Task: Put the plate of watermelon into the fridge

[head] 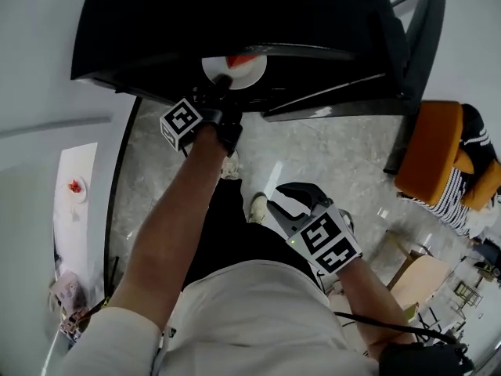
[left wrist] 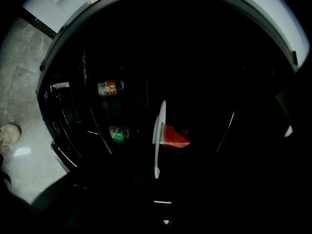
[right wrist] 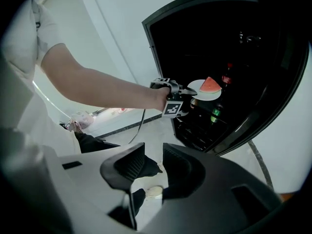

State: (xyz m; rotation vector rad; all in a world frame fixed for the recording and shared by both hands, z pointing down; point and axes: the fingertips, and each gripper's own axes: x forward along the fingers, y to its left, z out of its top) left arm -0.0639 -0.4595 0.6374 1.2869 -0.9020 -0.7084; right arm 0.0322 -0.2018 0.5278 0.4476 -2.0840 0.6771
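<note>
A white plate (head: 235, 70) carrying a red watermelon wedge (head: 241, 59) is held out at the mouth of the dark, open fridge (head: 235, 14). My left gripper (head: 221, 84) is shut on the plate's near rim. In the left gripper view the plate (left wrist: 157, 140) shows edge-on with the wedge (left wrist: 173, 137) beside it; the jaws themselves are lost in the dark. The right gripper view shows the plate (right wrist: 204, 95) level, with the wedge (right wrist: 210, 85) on top, just inside the fridge. My right gripper (head: 286, 202) hangs low by my hip, open and empty (right wrist: 153, 162).
A bottle (left wrist: 110, 87) and a green can (left wrist: 118, 133) lie on shelves inside the fridge. The fridge door (head: 415, 61) swings open to the right. An orange chair (head: 427, 155) stands at right. A counter (head: 76, 210) with a small dish is at left.
</note>
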